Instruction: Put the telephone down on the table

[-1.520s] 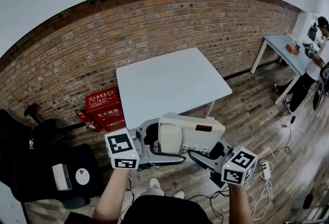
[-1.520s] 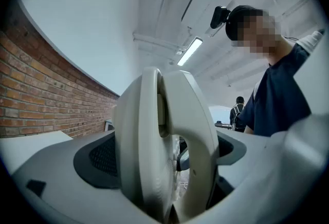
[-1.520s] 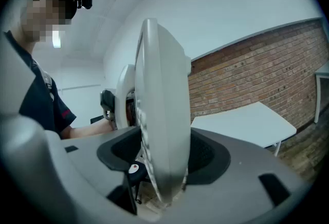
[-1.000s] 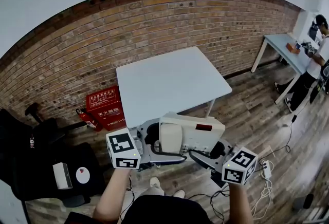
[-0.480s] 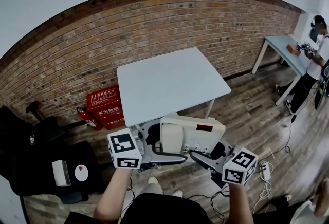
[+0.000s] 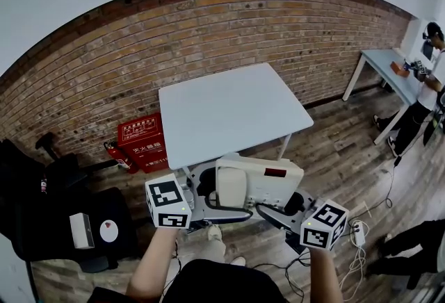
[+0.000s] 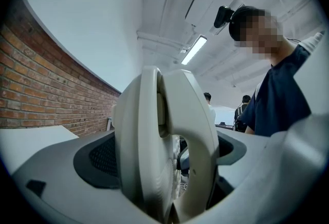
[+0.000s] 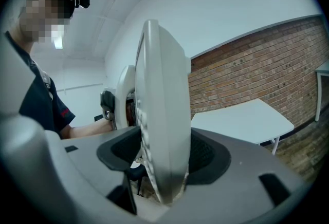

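Beige telephone (image 6: 259, 182) is up in the air at 6 o'clock of the white table (image 6: 229, 110), right by its near edge and not set on it. Left gripper (image 6: 203, 192) is clamped on the telephone's handset end at 9 o'clock, and right gripper (image 6: 281, 207) is clamped on the opposite end at 4 o'clock, jaws wide. Red extinguisher box (image 6: 142, 142) stands at 8 o'clock of the table, against the brick wall (image 6: 208, 37).

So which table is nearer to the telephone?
The big white table in front of the brick wall, just beyond the telephone. The other table stands far off at the right, beside a person.
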The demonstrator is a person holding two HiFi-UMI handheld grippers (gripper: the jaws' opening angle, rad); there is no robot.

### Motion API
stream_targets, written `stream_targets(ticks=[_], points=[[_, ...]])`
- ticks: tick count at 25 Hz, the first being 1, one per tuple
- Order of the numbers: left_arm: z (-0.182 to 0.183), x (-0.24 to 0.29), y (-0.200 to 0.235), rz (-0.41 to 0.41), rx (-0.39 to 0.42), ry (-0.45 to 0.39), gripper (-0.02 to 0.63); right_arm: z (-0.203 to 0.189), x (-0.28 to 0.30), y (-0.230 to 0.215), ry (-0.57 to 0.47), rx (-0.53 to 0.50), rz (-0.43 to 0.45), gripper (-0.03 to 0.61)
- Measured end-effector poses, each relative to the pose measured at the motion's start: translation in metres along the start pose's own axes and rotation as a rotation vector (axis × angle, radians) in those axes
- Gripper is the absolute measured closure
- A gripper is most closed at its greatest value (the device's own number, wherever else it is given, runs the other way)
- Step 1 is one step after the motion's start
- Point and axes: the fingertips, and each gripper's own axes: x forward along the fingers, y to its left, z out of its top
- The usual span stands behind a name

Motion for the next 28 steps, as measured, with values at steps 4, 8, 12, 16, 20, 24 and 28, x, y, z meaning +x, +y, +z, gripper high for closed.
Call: stream_targets(ticks=[4, 8, 12, 16, 20, 24, 28], points=[[0.002, 0.000, 0.006, 0.002, 0.003, -0.002, 0.106, 0.004, 0.004, -0.005, -0.001, -0.007, 0.000, 0.310], [0.005, 0.002, 0.015, -0.002, 0.002, -0.006, 0.106, 0.008, 0.008, -0.013, -0.001, -0.004, -0.001, 0.308], [0.006, 0.004, 0.031, -0.008, -0.005, -0.004, 0.106, 0.012, 0.015, -0.024, 0.001, -0.001, -0.009, 0.310], [0.006, 0.009, 0.046, -0.016, -0.011, -0.006, 0.104, 0.014, 0.021, -0.039, 0.001, 0.008, -0.016, 0.310], [0.009, 0.012, 0.069, -0.023, -0.023, -0.004, 0.104, 0.021, 0.031, -0.056, 0.009, 0.007, -0.025, 0.310], [0.010, 0.017, 0.092, -0.028, -0.041, -0.006, 0.104, 0.026, 0.042, -0.076, 0.015, 0.020, -0.031, 0.310], [0.011, 0.020, 0.118, -0.034, -0.052, 0.001, 0.104, 0.032, 0.055, -0.096, 0.022, 0.030, -0.038, 0.310]])
